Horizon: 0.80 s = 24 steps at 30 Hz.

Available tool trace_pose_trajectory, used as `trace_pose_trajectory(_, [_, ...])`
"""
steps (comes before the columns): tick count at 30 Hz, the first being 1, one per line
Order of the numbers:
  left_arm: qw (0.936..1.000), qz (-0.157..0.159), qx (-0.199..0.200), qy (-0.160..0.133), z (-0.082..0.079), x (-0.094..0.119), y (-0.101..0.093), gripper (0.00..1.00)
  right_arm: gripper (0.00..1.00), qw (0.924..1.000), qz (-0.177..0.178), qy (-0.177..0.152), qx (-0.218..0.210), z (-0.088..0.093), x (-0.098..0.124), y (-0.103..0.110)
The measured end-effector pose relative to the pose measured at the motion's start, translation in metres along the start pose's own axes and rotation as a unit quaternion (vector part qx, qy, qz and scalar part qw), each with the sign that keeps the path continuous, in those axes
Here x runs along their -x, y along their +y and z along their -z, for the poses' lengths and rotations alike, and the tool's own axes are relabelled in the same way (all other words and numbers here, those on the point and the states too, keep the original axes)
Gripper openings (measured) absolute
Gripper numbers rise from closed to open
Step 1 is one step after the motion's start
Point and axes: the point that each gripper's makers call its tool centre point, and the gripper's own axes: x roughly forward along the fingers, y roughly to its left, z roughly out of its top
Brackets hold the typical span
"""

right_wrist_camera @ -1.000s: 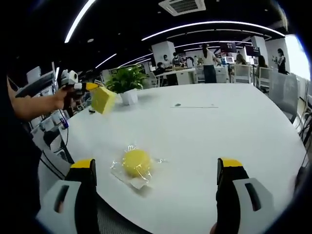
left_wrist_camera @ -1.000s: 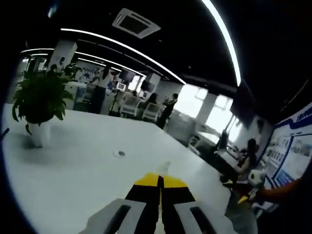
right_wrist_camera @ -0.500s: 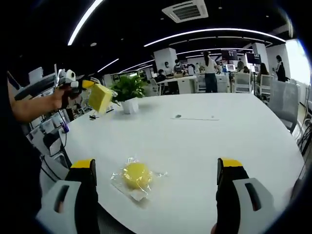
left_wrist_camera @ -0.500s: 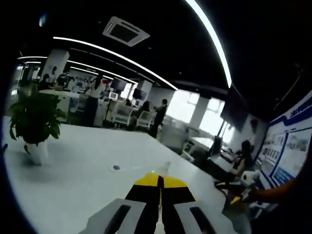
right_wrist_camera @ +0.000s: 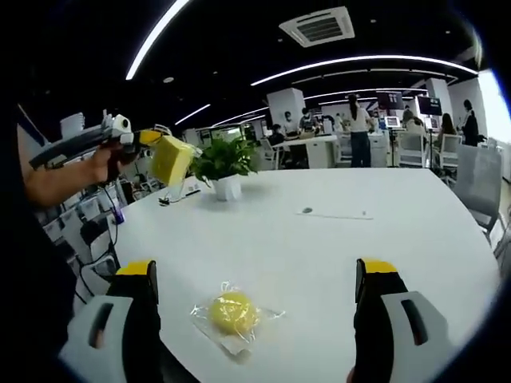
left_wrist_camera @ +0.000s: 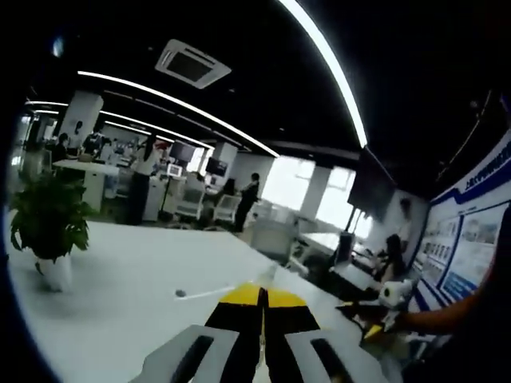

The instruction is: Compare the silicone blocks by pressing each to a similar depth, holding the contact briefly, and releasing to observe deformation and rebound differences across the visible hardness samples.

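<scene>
The left gripper's closed jaws hide the yellow block they hold. The wrapped yellow disc's material is unreadable.

An open-plan office, seen from a big white desk.

The wide white desk carries a potted plant in a white pot. Behind it stand rows of workstations with monitors and white office chairs, and several people stand or sit among them. The dark ceiling holds long curved light strips and a square air-conditioning vent. In the left gripper view, bright windows light the far side, and blue-and-white display boards line one wall.
</scene>
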Motion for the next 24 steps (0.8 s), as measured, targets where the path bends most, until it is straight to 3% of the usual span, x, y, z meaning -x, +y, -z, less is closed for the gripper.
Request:
trace_pose_trajectory(10, [0.9996,0.024,-0.010,-0.014,-0.008,-0.003,-0.028,0.00,0.96,0.9995,-0.030,-0.003,0.012,-0.020,-0.010,0.010])
trace_pose_trajectory(16, [0.9990,0.038,-0.014,-0.022,-0.012,-0.005,-0.044,0.00,0.96,0.9973,-0.070,-0.015,0.016,-0.039,-0.016,0.028])
trace_pose_trajectory(24, [0.9972,0.070,-0.008,-0.028,-0.016,-0.012,-0.066,0.00,0.96,0.9946,-0.097,-0.030,0.025,-0.058,-0.034,0.043])
